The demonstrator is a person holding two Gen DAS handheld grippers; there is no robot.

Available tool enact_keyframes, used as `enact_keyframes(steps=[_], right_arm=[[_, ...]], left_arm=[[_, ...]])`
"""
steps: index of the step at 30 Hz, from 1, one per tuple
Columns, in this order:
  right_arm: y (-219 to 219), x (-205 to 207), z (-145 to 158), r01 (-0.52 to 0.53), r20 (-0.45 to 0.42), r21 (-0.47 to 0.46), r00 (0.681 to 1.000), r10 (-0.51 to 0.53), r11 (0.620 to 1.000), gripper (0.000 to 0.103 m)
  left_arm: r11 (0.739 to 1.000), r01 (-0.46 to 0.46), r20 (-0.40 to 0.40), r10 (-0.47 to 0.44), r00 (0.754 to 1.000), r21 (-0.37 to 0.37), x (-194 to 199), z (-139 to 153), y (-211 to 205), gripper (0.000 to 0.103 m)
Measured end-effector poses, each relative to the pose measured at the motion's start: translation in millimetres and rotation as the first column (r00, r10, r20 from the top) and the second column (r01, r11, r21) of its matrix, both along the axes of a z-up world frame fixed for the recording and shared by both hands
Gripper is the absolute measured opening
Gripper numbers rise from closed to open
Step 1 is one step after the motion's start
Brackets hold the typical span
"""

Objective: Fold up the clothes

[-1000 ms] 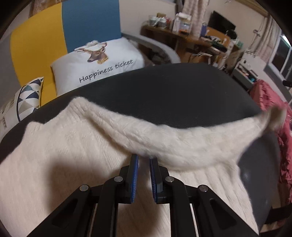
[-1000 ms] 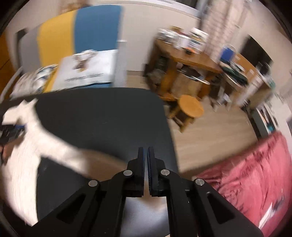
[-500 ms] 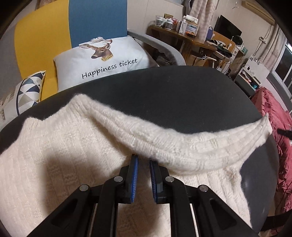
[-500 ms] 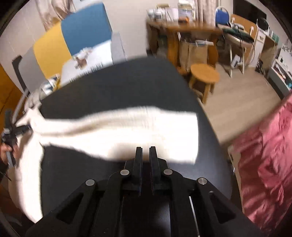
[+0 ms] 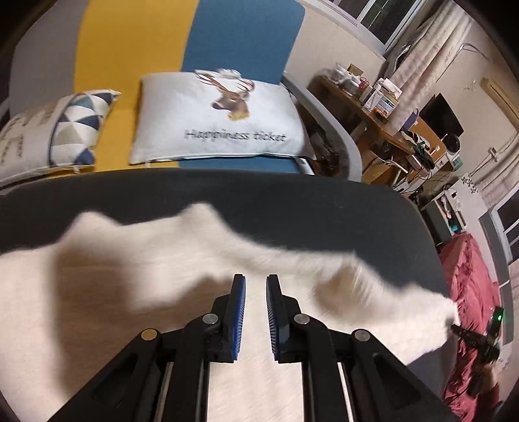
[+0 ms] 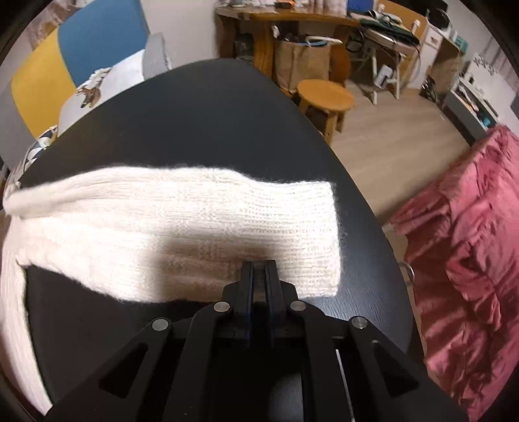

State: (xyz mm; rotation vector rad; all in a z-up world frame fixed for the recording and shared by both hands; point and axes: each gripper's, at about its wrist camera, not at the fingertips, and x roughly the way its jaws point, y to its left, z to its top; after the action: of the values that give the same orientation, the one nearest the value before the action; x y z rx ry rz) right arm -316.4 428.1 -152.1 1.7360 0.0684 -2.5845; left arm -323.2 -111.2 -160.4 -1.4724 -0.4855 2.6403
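Here the cream sweater (image 5: 129,308) lies on the dark desk (image 6: 207,110), its sleeve (image 6: 201,227) reaching toward 3 o'clock; the left tool (image 5: 255,285) is spread and empty, the right tool (image 6: 258,264) pressed together, seemingly empty, so the sleeve may slide off.

A lived-in home room: sofa (image 5: 233,39) with printed cushions (image 5: 220,117) (one shows a deer), cluttered wooden desk (image 6: 285,19), stool (image 6: 326,94), wood floor (image 6: 389,130).

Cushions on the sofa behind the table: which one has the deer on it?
The white cushion against the blue sofa section, printed with a deer head and "Happiness ticket". The other cushion, beside it on the yellow section, carries blue triangles.
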Motion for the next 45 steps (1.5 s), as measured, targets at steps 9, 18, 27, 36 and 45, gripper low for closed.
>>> enact_keyframes(steps=[9,18,27,36,45], right_arm=[[-111,-2,49,-0.258,-0.137,0.002,0.957,0.256,0.966,0.008],[-338,-50,42,-0.588,-0.224,-0.284,0.808,0.544,0.757,0.008],[-324,-43,17,-0.460,-0.181,-0.312,0.887,0.424,0.831,0.000],[-290,-28,8,-0.335,-0.184,-0.336,0.940,0.287,0.880,0.005],[-253,-6,-15,-0.255,-0.173,-0.346,0.963,0.206,0.903,0.001]], left_arm=[[0.989,0.007,-0.030,-0.012,0.999,-0.149,21,-9,-15,0.012],[0.972,0.164,-0.055,-0.176,0.983,-0.171,-17,-14,28,0.012],[0.954,0.193,0.011,-0.196,0.981,-0.228,-40,-29,57,0.010],[0.934,0.289,0.011,-0.293,0.956,-0.209,-72,-33,121,0.010],[0.936,0.272,-0.017,-0.282,0.959,-0.223,-74,-26,153,0.010]])
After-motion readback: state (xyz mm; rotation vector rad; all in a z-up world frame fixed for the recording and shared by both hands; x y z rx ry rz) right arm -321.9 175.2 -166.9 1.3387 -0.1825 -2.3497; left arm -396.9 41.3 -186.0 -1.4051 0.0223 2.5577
